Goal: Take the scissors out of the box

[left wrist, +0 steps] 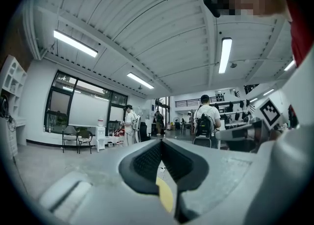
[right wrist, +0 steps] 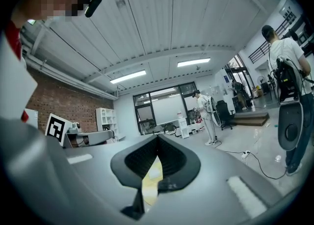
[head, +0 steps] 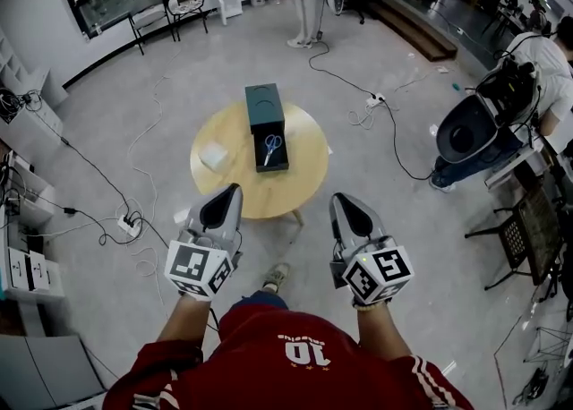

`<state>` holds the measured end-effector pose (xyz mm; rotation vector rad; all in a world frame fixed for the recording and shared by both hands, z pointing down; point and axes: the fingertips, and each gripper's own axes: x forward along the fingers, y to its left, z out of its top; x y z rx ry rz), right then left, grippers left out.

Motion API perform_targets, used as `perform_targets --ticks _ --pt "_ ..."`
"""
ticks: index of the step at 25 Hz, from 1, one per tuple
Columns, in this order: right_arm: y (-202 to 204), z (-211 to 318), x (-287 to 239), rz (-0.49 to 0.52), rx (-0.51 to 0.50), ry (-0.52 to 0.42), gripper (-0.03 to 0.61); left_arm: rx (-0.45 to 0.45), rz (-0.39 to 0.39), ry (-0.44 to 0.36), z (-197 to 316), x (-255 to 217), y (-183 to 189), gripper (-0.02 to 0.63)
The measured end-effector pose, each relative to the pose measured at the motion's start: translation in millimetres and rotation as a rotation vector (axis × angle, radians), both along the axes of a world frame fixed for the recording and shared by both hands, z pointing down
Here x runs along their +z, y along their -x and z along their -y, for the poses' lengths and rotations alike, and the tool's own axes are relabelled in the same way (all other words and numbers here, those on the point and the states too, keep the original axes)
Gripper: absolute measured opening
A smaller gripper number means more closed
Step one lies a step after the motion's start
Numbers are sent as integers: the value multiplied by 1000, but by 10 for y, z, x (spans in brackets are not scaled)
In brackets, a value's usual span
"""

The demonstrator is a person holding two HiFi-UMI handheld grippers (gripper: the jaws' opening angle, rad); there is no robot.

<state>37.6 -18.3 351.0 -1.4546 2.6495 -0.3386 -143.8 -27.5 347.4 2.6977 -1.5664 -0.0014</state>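
Observation:
A round wooden table (head: 309, 153) stands ahead of me on the grey floor. On it lies a dark box (head: 271, 162) with its lid (head: 264, 102) set off at the far end. Blue-handled scissors (head: 272, 144) rest inside the box. My left gripper (head: 235, 192) and right gripper (head: 338, 200) are held side by side short of the table's near edge, both pointing level at it, both shut and empty. In the left gripper view the left gripper (left wrist: 162, 141) has its pads together; the right gripper (right wrist: 158, 136) looks the same in its own view.
A small white object (head: 215, 156) lies on the table left of the box. Cables and a power strip (head: 128, 225) run over the floor at left, another power strip (head: 374, 100) beyond the table. One person (head: 307, 1) stands far behind, another (head: 537, 68) at right near a black chair (head: 528, 234).

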Motion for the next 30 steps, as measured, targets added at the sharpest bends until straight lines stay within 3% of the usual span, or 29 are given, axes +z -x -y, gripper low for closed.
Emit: perform_targets --ticks 20,30 --pt "371 1675 -119 -39 -49 -28 0 56 26 10 1600 96 73 2" --pt "320 2001 -97 -37 -40 -44 0 61 29 34 2021 231 27 2"
